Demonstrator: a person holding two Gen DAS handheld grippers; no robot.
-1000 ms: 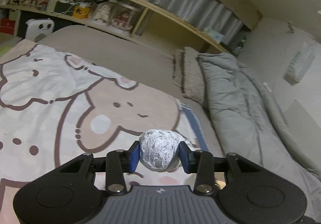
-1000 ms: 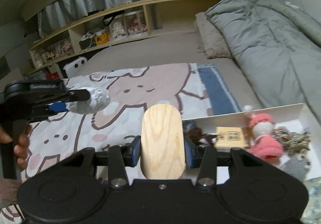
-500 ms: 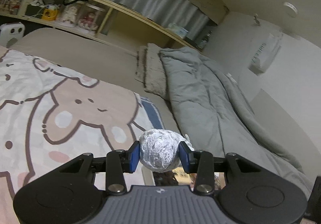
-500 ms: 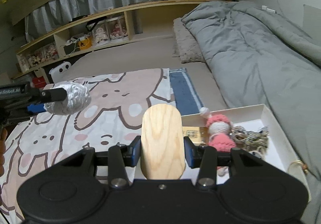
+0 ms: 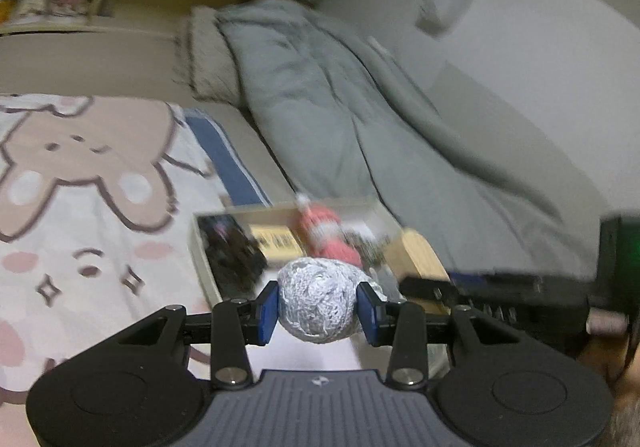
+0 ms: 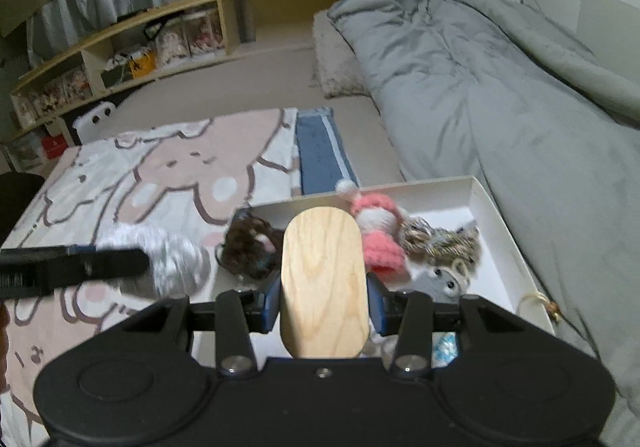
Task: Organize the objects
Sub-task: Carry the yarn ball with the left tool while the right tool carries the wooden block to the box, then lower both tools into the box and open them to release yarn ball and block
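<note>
Left gripper (image 5: pixel 317 306) — foil ball (image 5: pixel 318 301) between pads

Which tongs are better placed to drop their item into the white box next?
Right, probably. The right tongs hold the wooden piece over the white box; the left tongs' silver ball sits beside it.

Left gripper (image 5: pixel 318 311): black linkage arms, silver pivot screws, blue pads, ribbed grey centre plate with a small white logo, round black discs either side. Right gripper (image 6: pixel 323 303): same black build and blue pads (centre plate plain black, one screw mid-edge).
</note>
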